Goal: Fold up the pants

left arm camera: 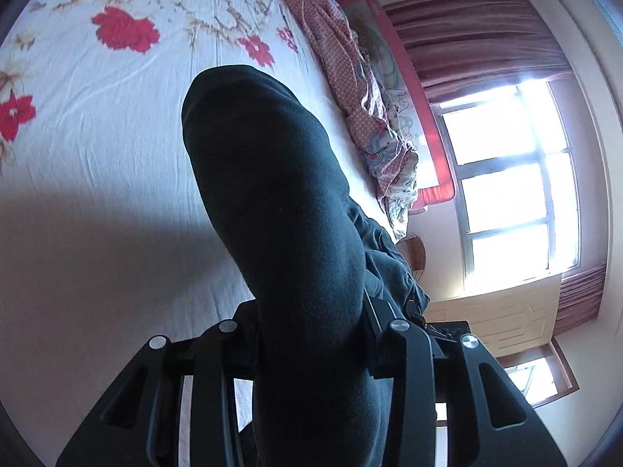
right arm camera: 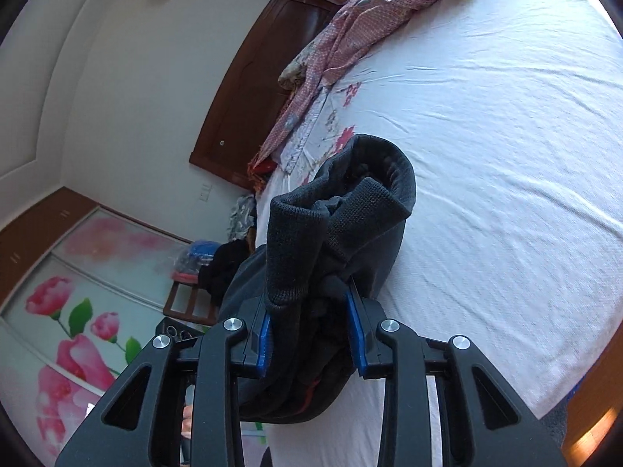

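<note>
Black fingers of the left gripper [left arm camera: 311, 334] are filling the bottom of the left wrist view, closing on a thick roll of dark pants [left arm camera: 272, 194] that is bulging up and away over the bed [left arm camera: 97, 194]. Across in the right wrist view, the right gripper [right arm camera: 311, 334] is pinching the same pants [right arm camera: 331, 225] between blue-padded fingers [right arm camera: 263, 342], with a ribbed cuff or waistband flopping over the top.

Both ends of the pants are being held up off the bed, the fabric sagging between the two grippers rather than lying flat.

Judging by the soft folds and fuzzy surface, the pants are likely a light, limp knit or fleece: no stiffness, little slip, nothing fragile. Good places to hold are probably the ribbed band and the hems, where the cloth is thickest and least likely to slide out.

In colour they are looking dark, near black with a teal cast, bunched and wrinkled. A pink checked blanket [right arm camera: 350, 31] is lying crumpled along the far edge of the bed.
</note>
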A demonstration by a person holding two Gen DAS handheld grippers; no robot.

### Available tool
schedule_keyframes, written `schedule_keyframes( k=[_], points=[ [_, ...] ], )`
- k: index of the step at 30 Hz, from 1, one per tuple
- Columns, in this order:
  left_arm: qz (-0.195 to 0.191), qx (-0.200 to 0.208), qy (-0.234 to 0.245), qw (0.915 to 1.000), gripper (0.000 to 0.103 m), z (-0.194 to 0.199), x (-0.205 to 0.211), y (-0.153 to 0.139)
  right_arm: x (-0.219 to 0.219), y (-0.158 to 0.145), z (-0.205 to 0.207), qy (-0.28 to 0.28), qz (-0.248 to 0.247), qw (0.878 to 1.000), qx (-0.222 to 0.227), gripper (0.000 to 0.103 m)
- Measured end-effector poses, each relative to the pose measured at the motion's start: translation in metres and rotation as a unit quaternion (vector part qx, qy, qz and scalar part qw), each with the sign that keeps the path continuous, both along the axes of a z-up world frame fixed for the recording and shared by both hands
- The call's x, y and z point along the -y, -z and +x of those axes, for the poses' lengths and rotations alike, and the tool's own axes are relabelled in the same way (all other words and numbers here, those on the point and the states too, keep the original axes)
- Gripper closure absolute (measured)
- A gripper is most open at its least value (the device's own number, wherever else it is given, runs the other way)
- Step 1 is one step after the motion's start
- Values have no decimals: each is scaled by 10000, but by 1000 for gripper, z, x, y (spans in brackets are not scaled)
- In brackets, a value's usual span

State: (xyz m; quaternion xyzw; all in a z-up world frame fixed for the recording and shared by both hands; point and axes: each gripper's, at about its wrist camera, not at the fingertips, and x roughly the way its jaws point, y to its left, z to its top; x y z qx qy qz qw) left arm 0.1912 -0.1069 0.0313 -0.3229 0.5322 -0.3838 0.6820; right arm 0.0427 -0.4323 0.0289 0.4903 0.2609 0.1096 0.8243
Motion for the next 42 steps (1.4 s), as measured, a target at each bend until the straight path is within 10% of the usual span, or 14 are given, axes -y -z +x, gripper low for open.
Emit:
schedule_keyframes(
  k=[7, 11, 14, 17, 23, 28, 36, 42],
  points=[
    [330, 572, -374, 9971, 67, 30, -91, -30, -72, 4, 69, -537, -114, 9983, 170, 73],
    [706, 394, -532, 9953, 65, 29, -171, 22, -127, 60, 99, -920, -174, 9951, -315, 65],
    [1916, -65, -766, 9785, 56, 25, -215, 89, -151, 121, 103, -1024, -338, 9858, -1285, 40],
    [1378, 29, -1201, 9831, 50, 1, -250, 105, -144, 109, 78, -884, -307, 9910, -960, 32],
    [2167, 1514, -1467, 9532, 46, -26, -230, 31, -107, 66, 50, -139, -624, 9967, -498, 32],
    [2190, 2601, -1274, 9317, 24, 5, -187, -15, -143, 28, 100, -802, -147, 9963, 281, 32],
    [2969, 2198, -1158, 9220, 25, 75, -154, 30, -191, 70, 178, -811, -302, 9941, -646, 32],
    [3154, 1698, -1366, 9236, 38, 96, -171, 73, -162, 106, 175, -699, -95, 9937, -871, 84]
  ],
)
